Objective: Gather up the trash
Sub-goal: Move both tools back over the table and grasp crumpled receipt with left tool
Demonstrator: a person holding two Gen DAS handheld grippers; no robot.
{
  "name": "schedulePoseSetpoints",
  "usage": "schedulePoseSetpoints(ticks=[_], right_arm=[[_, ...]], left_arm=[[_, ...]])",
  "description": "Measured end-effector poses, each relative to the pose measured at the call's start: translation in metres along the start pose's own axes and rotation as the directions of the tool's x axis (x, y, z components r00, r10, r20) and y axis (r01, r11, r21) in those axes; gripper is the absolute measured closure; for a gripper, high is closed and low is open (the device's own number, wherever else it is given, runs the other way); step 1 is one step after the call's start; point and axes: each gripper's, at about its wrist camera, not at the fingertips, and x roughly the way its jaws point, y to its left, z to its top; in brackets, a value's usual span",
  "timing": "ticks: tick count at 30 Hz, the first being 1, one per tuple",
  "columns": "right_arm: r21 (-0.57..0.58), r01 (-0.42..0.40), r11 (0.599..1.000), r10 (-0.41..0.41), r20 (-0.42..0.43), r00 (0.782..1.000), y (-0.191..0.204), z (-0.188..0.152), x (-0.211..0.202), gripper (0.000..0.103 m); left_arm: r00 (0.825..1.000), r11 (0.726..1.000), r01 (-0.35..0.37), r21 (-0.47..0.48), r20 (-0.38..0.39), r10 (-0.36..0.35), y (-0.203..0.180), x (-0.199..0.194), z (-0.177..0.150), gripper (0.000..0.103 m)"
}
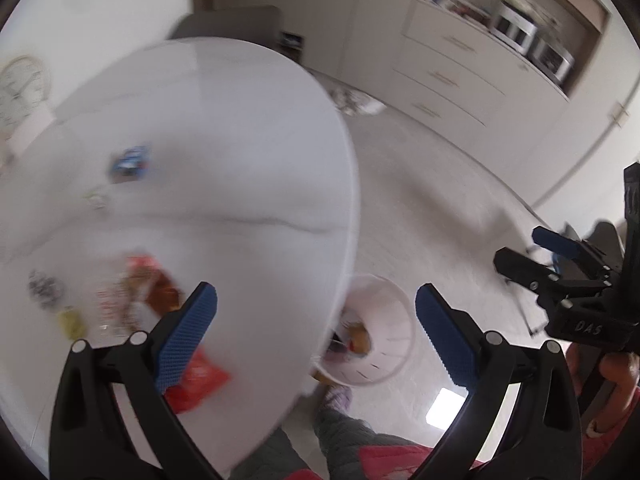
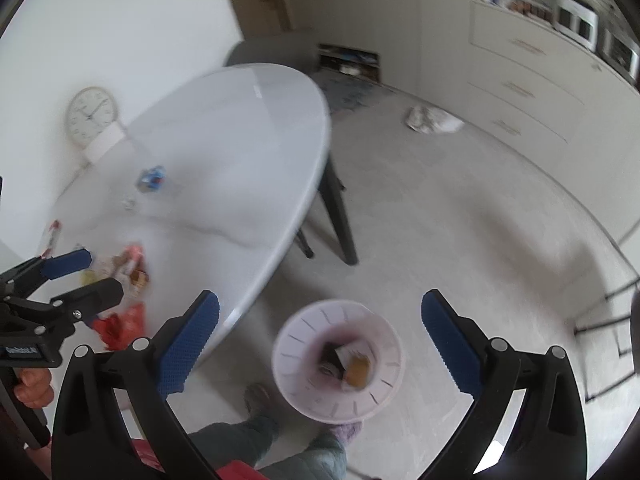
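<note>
Both grippers wide open, nothing held: left gripper (image 1: 316, 334), right gripper (image 2: 320, 338). White bin (image 2: 338, 360) on floor below, scraps inside, just beside table (image 2: 224, 140). Red wrapper (image 2: 120, 326) near table edge, blue wrapper (image 2: 152, 178) farther back.

Motion blur smears my trash on the table (image 1: 248, 128): the red wrapper (image 1: 198, 384) sits half behind my left gripper's finger (image 1: 188, 336), and the small blue item (image 1: 130, 162) is unreadable. The bin (image 2: 338, 360) holds something dark and something yellowish, perhaps wrappers. My legs (image 2: 320, 454) are cut off below.
</note>
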Motion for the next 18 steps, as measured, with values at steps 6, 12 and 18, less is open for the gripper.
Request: schedulePoseSetpoints(ticks=[6,12,18], right_arm=[[-0.122,-0.082,0.989,0.084,0.010,0.996,0.070,0.025,0.014,0.003],[-0.218,-0.157,0.963,0.152,-0.041,0.988,0.147,0.041,0.046,0.003],[-0.252,-0.185,0.950,0.167,-0.091,0.982,0.203,0.051,0.083,0.003]], left_arm=[[0.994,0.984,-0.095,-0.150,0.042,0.103,0.082,-0.029,-0.015,0.008],[0.968,0.915,-0.236,-0.328,0.010,0.253,0.185,-0.036,-0.026,0.008],[0.933,0.823,-0.345,-0.452,-0.064,0.355,0.296,-0.007,-0.031,0.008]])
